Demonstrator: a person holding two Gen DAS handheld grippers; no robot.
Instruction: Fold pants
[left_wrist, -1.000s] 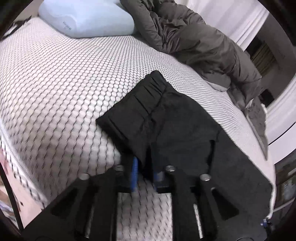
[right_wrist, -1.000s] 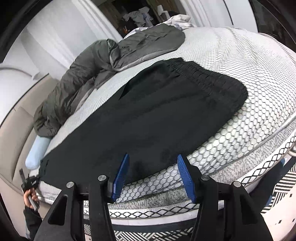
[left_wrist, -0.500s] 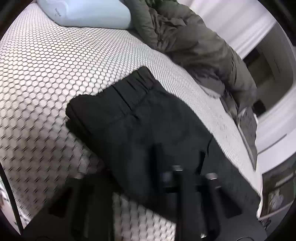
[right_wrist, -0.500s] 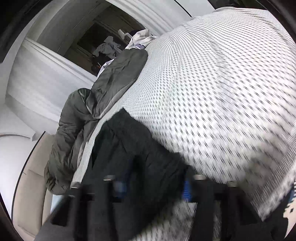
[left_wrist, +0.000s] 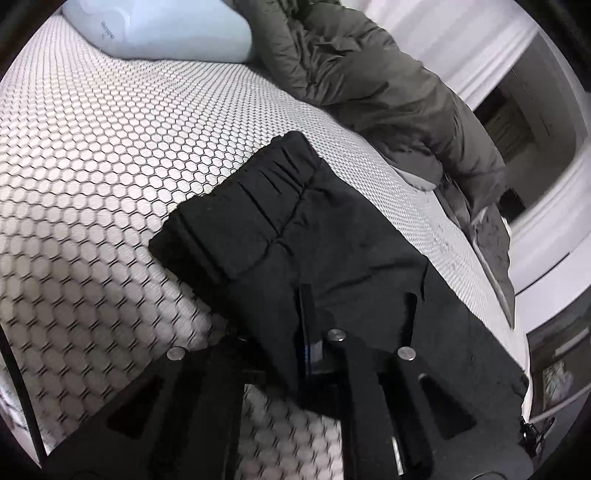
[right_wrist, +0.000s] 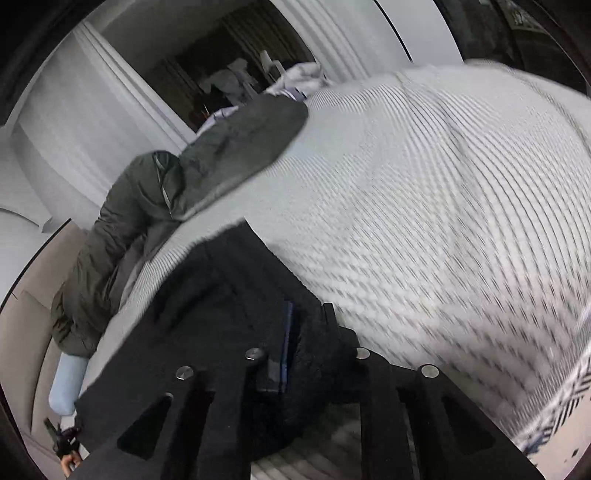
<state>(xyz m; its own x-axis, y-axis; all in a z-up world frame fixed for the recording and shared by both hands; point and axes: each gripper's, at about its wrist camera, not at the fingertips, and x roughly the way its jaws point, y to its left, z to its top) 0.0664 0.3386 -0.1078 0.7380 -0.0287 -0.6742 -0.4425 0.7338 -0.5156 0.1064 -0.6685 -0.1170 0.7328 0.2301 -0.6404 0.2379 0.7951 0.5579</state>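
Black pants (left_wrist: 332, 229) lie flat on a white honeycomb mattress (left_wrist: 110, 129), the gathered waistband toward the pillow. My left gripper (left_wrist: 291, 325) is shut on the near edge of the pants just below the waistband, and the cloth drapes over and hides its left finger. In the right wrist view the other end of the pants (right_wrist: 207, 295) is bunched between the jaws of my right gripper (right_wrist: 308, 328). Those jaws are closing, and the blue pad presses into the fabric.
A rumpled dark grey duvet (left_wrist: 369, 81) lies along the far side of the mattress (right_wrist: 443, 221) and reaches its far corner (right_wrist: 221, 158). A light blue pillow (left_wrist: 166, 26) sits at the head end. White curtains hang beyond the bed.
My right gripper swung from the open bed edge onto the leg end of the pants and its wide jaws closed on the cloth. The left gripper's jaws narrowed on the fabric, which now covers one finger.
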